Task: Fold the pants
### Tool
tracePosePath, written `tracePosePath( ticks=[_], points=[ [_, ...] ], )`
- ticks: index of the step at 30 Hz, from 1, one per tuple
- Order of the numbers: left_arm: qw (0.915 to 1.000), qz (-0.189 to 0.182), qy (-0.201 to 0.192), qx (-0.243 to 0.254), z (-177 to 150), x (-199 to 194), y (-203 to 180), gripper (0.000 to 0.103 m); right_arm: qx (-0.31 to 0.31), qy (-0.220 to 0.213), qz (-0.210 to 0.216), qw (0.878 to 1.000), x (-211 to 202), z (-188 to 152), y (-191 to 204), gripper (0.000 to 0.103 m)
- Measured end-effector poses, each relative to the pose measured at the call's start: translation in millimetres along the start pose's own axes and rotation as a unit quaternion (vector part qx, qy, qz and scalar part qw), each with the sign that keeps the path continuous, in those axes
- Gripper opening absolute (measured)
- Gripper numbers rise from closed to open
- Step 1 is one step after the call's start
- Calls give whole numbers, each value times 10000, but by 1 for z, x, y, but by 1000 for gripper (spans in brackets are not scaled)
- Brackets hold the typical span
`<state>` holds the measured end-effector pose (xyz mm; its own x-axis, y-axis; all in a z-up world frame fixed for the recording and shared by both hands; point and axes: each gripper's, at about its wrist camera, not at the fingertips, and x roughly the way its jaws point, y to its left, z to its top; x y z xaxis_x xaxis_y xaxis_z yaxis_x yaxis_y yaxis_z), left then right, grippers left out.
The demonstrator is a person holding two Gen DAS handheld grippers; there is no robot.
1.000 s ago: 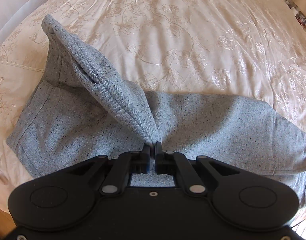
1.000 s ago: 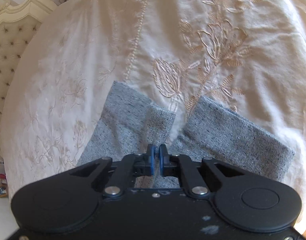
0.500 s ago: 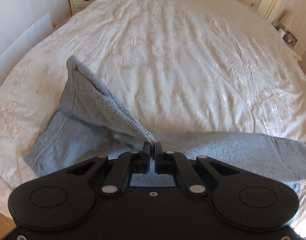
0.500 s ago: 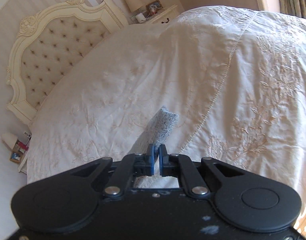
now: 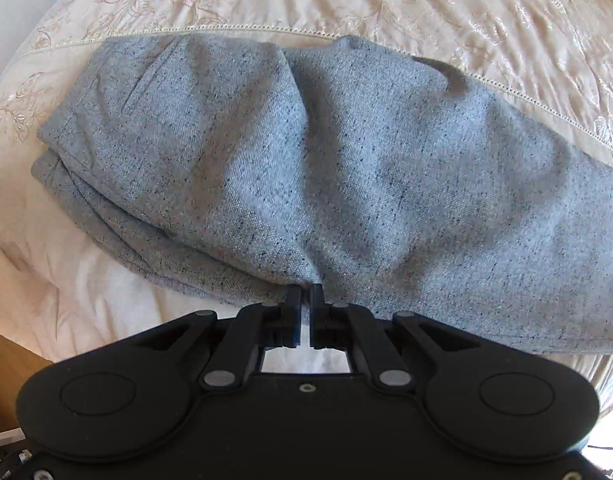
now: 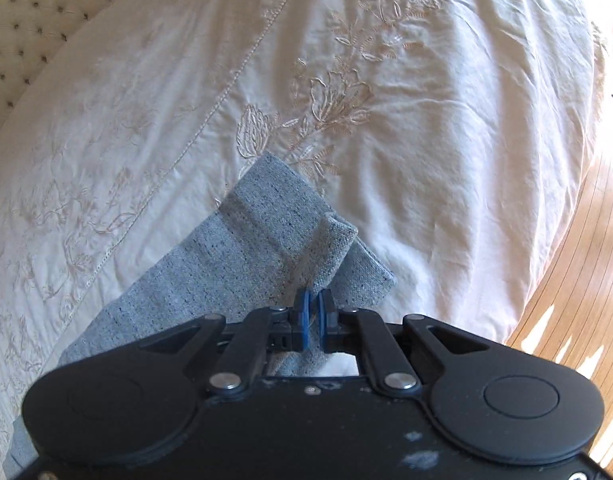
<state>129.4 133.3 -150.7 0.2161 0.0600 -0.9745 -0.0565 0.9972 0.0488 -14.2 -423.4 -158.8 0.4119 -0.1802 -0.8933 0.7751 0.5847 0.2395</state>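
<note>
The grey speckled pants (image 5: 326, 168) lie folded lengthwise on the cream embroidered bedspread (image 5: 466, 12), waist end at the left. My left gripper (image 5: 305, 296) is shut on the near edge of the pants and holds it low over the bed. In the right wrist view the hem ends of the legs (image 6: 274, 236) lie one over the other on the bedspread. My right gripper (image 6: 313, 300) is shut on the upper hem's corner, which stands slightly lifted.
The bed's near edge and wooden floor (image 5: 10, 352) show at the lower left of the left wrist view. In the right wrist view the tufted headboard (image 6: 34, 20) is at the top left and sunlit wooden floor (image 6: 566, 280) at the right.
Both grippers have swung the lifted half of the pants over and down toward me. The raised fabric now lies on the other half, and the cameras tilted back down at the bed.
</note>
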Motion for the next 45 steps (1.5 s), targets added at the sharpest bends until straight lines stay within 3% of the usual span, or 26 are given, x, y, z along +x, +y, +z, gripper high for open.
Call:
tracePosePath(
  ticks=[4, 8, 11, 17, 20, 26, 31, 34, 35, 39, 45],
  points=[
    [10000, 60, 13, -63, 1, 3, 1, 5, 76, -63, 80, 9999, -8, 4, 1, 6],
    [9995, 267, 157, -116, -12, 14, 6, 5, 167, 417, -301, 9985, 17, -12, -14, 6],
    [9996, 227, 22, -184, -14, 7, 10, 6, 114, 304, -163, 9993, 9, -13, -14, 6],
    [9974, 480, 329, -421, -18, 20, 20, 12, -57, 549, -427, 9976, 24, -6, -15, 14],
    [9966, 458, 206, -660, -25, 6, 32, 18, -120, 482, -352, 9981, 14, -3, -14, 16],
    [9945, 560, -80, -885, -26, -30, 62, 18, -508, 80, -242, 9984, -13, 6, 8, 18],
    [9937, 731, -199, -821, -2, -46, 86, 22, -1043, -88, 299, 9941, -24, 4, 53, 18],
    [9928, 824, -397, -772, 25, -49, 105, 52, -1459, -128, 631, 9872, -31, -9, 91, 18],
    [9927, 837, -468, -733, 33, -51, 110, 56, -1601, -113, 743, 9842, -33, -16, 104, 19],
    [9941, 857, -558, -361, 70, -47, 135, 56, -2280, 148, 1307, 9647, -35, -60, 169, 21],
    [9955, 821, -393, 265, 106, -19, 173, 58, -3090, 682, 1801, 9314, -47, -159, 267, 21]
  ],
)
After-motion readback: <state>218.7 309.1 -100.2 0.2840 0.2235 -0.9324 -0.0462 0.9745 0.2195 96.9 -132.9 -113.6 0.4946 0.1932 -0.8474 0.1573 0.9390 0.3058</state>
